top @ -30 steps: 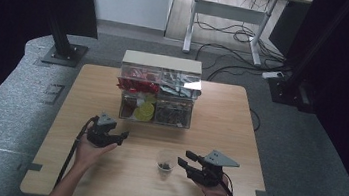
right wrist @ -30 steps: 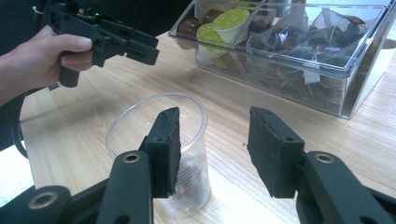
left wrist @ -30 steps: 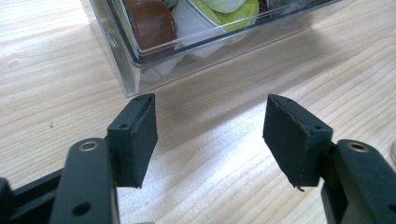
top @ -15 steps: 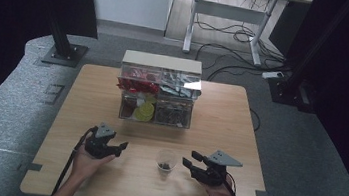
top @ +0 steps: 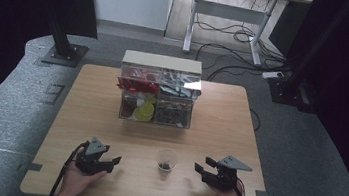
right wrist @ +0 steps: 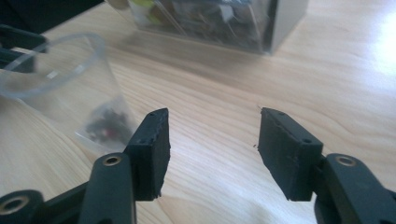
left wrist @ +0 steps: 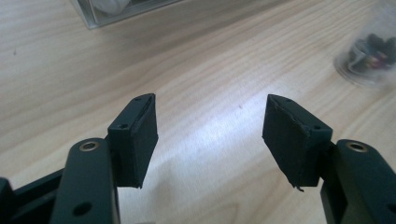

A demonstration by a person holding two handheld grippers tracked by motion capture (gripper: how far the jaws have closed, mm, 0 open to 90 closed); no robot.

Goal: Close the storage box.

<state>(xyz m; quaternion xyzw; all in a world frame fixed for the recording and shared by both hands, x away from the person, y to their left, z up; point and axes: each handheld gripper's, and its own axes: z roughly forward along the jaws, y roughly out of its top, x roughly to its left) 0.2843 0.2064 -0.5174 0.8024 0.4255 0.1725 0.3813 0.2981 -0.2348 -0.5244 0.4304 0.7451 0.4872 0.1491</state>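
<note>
A clear plastic cup (top: pixel 166 159) with dark bits at its bottom stands near the table's front edge, between the two hands. It appears at the upper right of the left gripper view as the cup (left wrist: pixel 373 51) and at the left of the right gripper view as the cup (right wrist: pixel 60 93). My left gripper (top: pixel 113 163) rests low at the front left, open, nothing between its pads (left wrist: pixel 211 140). To the cup's right, my right gripper (top: pixel 199 165) is open and empty (right wrist: pixel 212 149).
A clear compartment box (top: pixel 157 95) with red, yellow and dark contents stands at the middle back of the wooden table (top: pixel 85 112). The box's corner (right wrist: pixel 261 28) lies ahead of the right gripper. Dark curtains and desk legs surround the table.
The left hand and its gripper have drawn back toward the front edge and slightly right. The right gripper has hardly shifted. The cup stays in place.
</note>
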